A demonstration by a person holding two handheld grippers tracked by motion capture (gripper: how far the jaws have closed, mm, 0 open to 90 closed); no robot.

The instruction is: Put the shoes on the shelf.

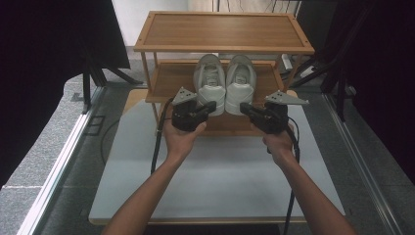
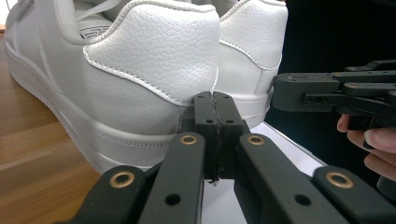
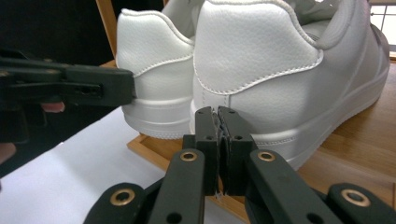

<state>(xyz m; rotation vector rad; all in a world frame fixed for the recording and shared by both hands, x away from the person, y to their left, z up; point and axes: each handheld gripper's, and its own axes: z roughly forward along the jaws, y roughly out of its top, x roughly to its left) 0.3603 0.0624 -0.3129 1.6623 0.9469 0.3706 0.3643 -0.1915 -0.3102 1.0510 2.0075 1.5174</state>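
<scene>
Two white sneakers stand side by side on the lower shelf point(image 1: 169, 81) of a wooden rack, heels toward the person. The left sneaker point(image 1: 209, 81) has the left gripper point(image 1: 211, 106) at its heel; the right sneaker point(image 1: 241, 81) has the right gripper point(image 1: 243, 107) at its heel. Both sets of fingers are pressed together with nothing between them, their tips at the heel backs. The step looks like nudging the pair deeper onto the shelf: push low on each heel, evenly, so neither shoe twists or tips. The pale worktop point(image 1: 220, 181) lies in front of the rack.
</scene>
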